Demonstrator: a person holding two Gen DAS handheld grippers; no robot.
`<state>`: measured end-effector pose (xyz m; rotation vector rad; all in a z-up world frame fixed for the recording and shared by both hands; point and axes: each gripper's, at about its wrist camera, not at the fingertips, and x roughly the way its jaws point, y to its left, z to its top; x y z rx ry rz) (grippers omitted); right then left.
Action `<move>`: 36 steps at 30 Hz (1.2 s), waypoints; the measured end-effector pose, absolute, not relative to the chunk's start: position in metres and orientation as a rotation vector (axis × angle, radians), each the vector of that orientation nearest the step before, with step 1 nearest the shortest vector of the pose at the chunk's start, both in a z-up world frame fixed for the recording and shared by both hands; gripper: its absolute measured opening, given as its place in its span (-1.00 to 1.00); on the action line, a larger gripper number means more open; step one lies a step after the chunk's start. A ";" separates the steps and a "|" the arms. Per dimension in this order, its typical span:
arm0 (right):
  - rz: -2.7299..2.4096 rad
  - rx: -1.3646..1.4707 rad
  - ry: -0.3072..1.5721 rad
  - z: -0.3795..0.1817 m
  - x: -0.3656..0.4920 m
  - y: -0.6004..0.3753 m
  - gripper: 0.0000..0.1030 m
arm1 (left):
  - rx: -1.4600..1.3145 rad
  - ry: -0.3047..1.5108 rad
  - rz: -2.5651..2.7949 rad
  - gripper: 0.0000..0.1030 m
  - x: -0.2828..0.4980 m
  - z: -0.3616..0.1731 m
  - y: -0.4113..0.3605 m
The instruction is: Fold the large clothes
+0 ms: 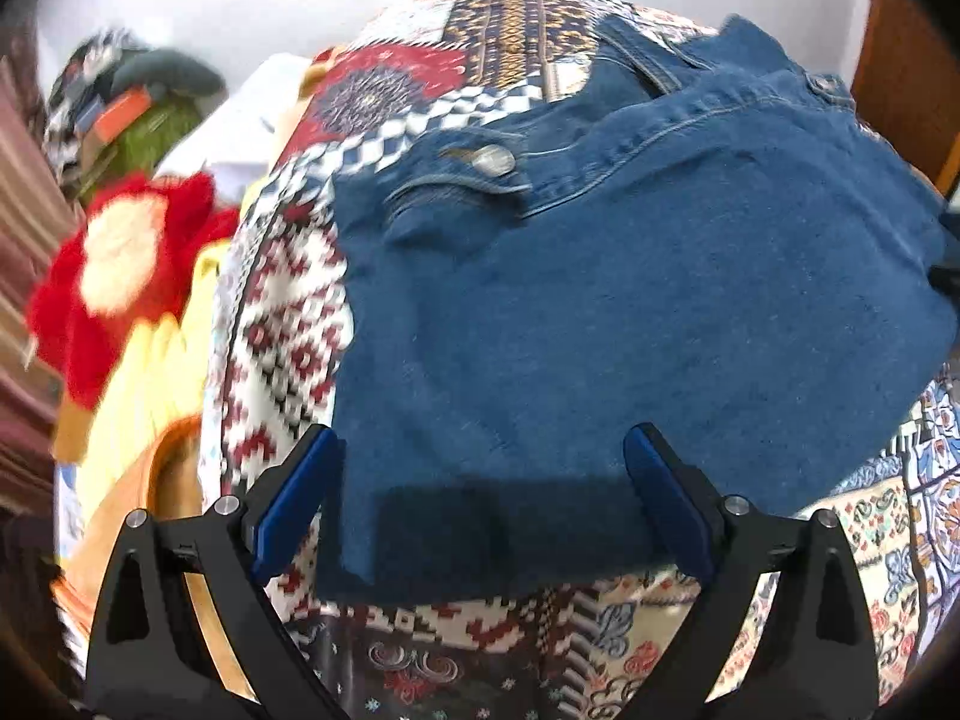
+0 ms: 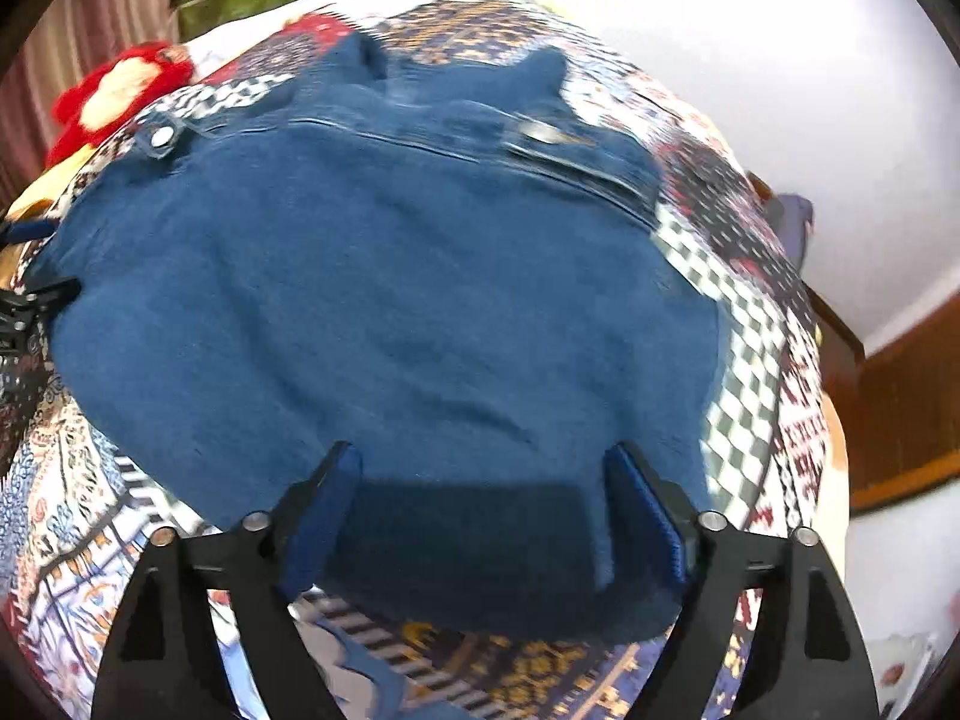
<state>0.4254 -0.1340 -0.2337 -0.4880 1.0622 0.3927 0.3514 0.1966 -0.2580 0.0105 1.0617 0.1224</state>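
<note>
The denim jacket (image 1: 630, 300) lies spread flat on the patterned quilt (image 1: 282, 312). In the left view, the left gripper (image 1: 483, 450) is spread wide, and the jacket's near edge sits between its blue pads (image 1: 300, 498), reaching away toward 12 o'clock. A metal button (image 1: 493, 159) shows at 12 o'clock. In the right view, the right gripper (image 2: 480, 456) is also spread, with the jacket's hem between its fingers. A red and white plush (image 1: 120, 264) lies at 9 o'clock, off the jacket.

Both wrist views close above denim jacket (image 1: 630, 300), facing forward-down, sharing it and quilt (image 2: 744, 324)
</note>
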 end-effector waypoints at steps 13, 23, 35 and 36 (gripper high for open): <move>0.330 -0.317 1.064 -0.198 0.411 -0.181 0.63 | -0.205 1.006 0.323 0.90 0.292 -0.235 0.244; 0.467 -0.214 1.006 -0.166 0.399 -0.132 0.63 | -0.551 0.959 0.116 0.90 0.287 -0.241 0.217; 0.511 -0.321 1.116 -0.239 0.406 -0.081 0.68 | -0.929 0.961 -0.003 0.86 0.317 -0.298 0.204; 0.515 -0.332 1.094 -0.239 0.404 -0.079 0.71 | -0.944 0.949 -0.010 0.86 0.322 -0.299 0.207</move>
